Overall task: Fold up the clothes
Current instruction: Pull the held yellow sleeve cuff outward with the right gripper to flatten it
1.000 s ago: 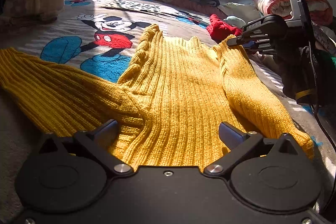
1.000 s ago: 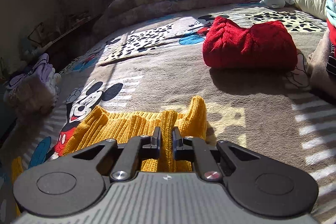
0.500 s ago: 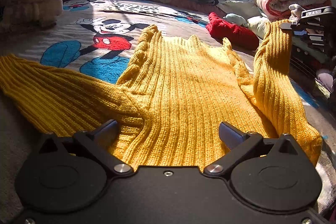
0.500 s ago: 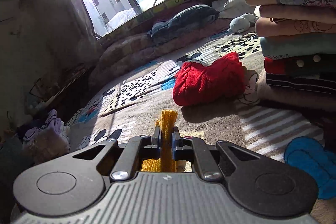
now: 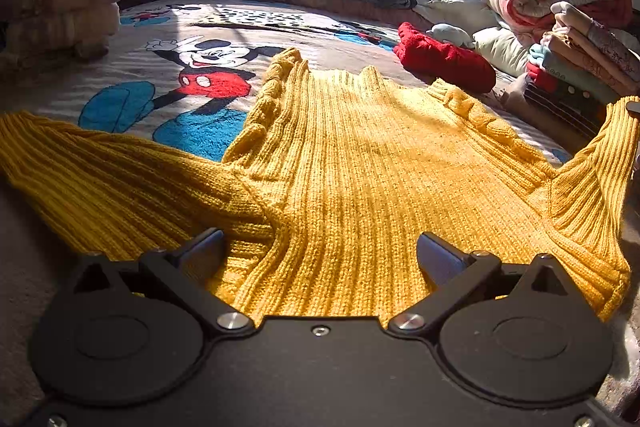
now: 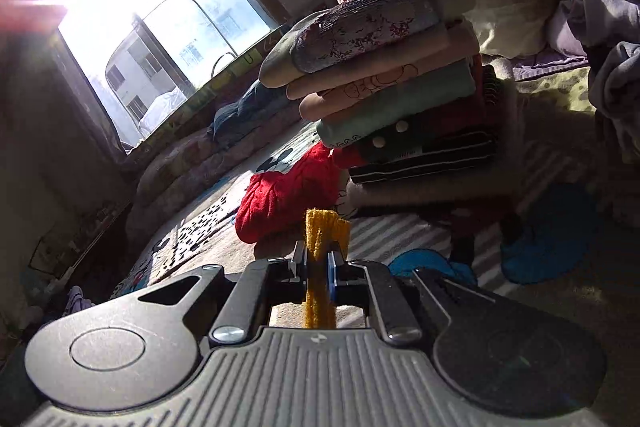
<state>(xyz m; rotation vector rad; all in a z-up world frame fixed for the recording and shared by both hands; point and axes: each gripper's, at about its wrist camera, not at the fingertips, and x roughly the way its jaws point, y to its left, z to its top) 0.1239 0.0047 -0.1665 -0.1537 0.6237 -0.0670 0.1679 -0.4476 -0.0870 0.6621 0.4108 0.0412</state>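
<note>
where sun falls, cartoon blanket (image 5: pixel 200 75) covers bed.

The left gripper (image 5: pixel 320 251), a black two-finger tool with round pivot housings, sat low and level, pointing forward over the yellow ribbed knit sweater (image 5: pixel 360 155). Its jaws stood wide apart, with knit fabric lying between and beneath them and nothing clamped.

The right gripper (image 6: pixel 319 261), black with a grey ribbed body, was tilted, so its view leaned to one side and looked upward. Its jaws were drawn close together and pinched a narrow fold of the same yellow knit, which stuck up past the fingertips (image 6: pixel 299 259). No hand or sleeve showed in either view.
</note>
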